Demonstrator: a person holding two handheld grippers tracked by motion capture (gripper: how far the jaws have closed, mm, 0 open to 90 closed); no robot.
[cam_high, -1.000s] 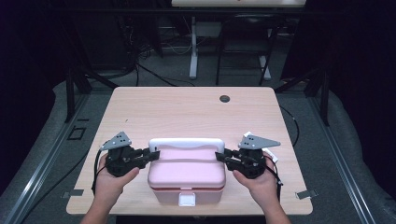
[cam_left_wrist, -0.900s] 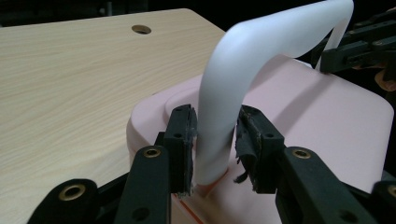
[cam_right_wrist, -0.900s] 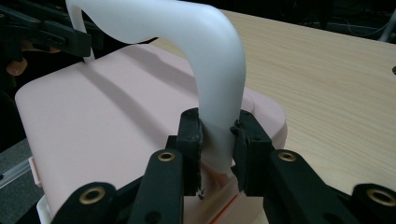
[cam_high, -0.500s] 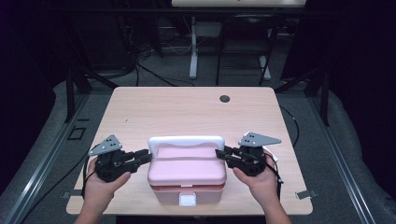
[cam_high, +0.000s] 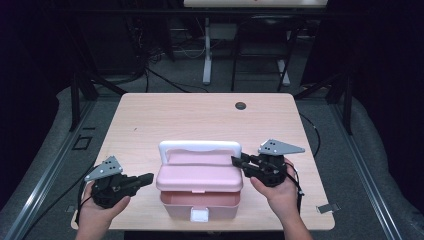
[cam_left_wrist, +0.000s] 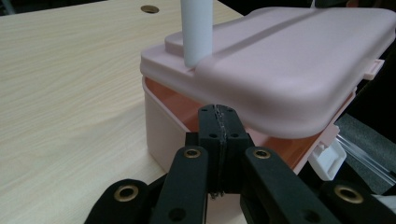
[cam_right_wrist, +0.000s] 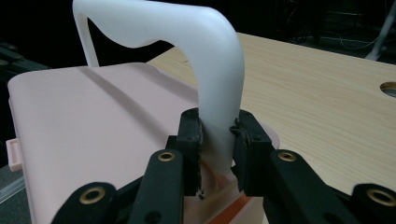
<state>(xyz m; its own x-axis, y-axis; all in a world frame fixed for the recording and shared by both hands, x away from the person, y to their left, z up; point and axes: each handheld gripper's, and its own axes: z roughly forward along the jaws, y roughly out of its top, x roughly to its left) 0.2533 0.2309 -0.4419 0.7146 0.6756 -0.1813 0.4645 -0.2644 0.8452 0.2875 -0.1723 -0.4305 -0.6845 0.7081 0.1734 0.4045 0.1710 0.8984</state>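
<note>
A pink box with a white handle stands near the table's front edge. Its lid is lifted a little, leaving a gap over the base. My right gripper is shut on the handle's right end; in the right gripper view the pads pinch the handle just above the lid. My left gripper sits left of the box, apart from it. Its jaws have just been closing and now meet with nothing between them, pointing at the gap under the lid.
A white latch sits on the box front. A dark round hole lies at the table's far side. The wooden tabletop stretches behind the box. Table legs and cables stand on the dark floor beyond.
My left gripper has come off the handle's left end, drawn back leftwards towards the person, and its jaws have shut. The right gripper keeps its hold.
</note>
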